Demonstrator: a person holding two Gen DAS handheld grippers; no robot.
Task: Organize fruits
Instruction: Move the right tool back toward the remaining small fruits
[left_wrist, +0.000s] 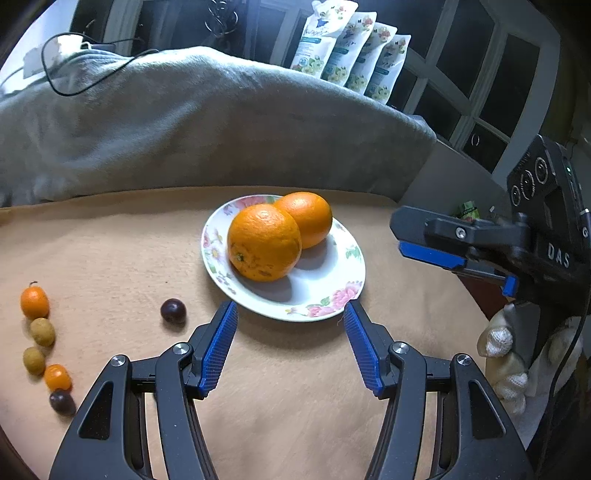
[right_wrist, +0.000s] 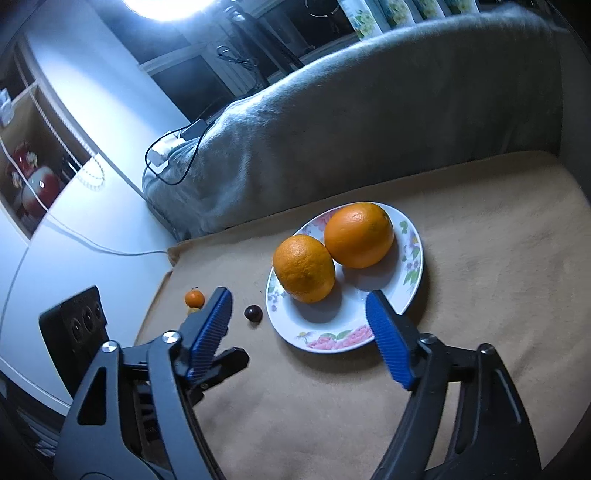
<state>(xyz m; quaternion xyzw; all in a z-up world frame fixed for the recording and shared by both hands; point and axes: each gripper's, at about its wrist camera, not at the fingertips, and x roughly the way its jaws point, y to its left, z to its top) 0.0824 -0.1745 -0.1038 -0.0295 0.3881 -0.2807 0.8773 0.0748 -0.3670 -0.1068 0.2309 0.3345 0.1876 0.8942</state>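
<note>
Small fruits row (left_wrist: 43, 332) far left on tan cloth (left_wrist: 110, 251), dark grape (left_wrist: 173, 310) alone just left of floral plate (left_wrist: 332, 291) holding two touching oranges (left_wrist: 264, 246); left gripper (left_wrist: 290, 314) jaws apart, empty; right gripper (right_wrist: 299, 302) jaws apart, empty

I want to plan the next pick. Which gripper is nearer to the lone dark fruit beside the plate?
Left, probably. The left gripper hovers open just right of the dark fruit. The right gripper is also open, farther right, past the plate.
</note>
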